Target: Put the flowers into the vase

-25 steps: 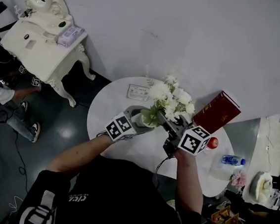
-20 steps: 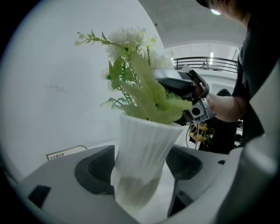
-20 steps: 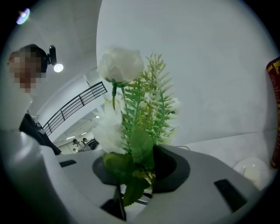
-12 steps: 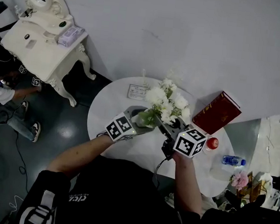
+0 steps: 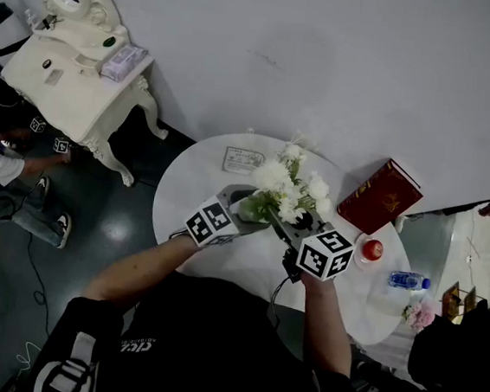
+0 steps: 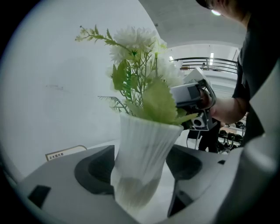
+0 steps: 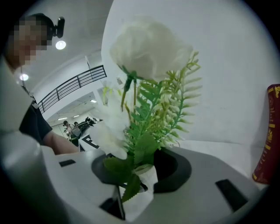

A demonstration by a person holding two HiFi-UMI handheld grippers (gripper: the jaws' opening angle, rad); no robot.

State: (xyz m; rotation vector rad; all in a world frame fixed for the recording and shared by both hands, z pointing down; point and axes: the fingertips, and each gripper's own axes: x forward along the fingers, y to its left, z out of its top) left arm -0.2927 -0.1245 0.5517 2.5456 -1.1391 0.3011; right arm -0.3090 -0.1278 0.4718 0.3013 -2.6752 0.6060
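Though light as a bunch, likely to behave top-heavy and springy: soft white heads and thin fern fronds on slender stems, easily bent or crushed. Best taken low on the stems, clear of the blooms, exactly where pinched now by the right gripper, reaching in from 5 o'clock with jaws part closed on the flowers just above the mouth of the vase; lower leaves over the rim, depth of the stems inside not visible. Leaning, at the heads, toward 1 o'clock. Steadying that vase around its lower half from 8 o'clock with the left gripper, jaws pressed to the ribbed white body, near the middle of the round table. Probably light, smooth and tippy, perhaps brittle; calls for a steady, gentle squeeze
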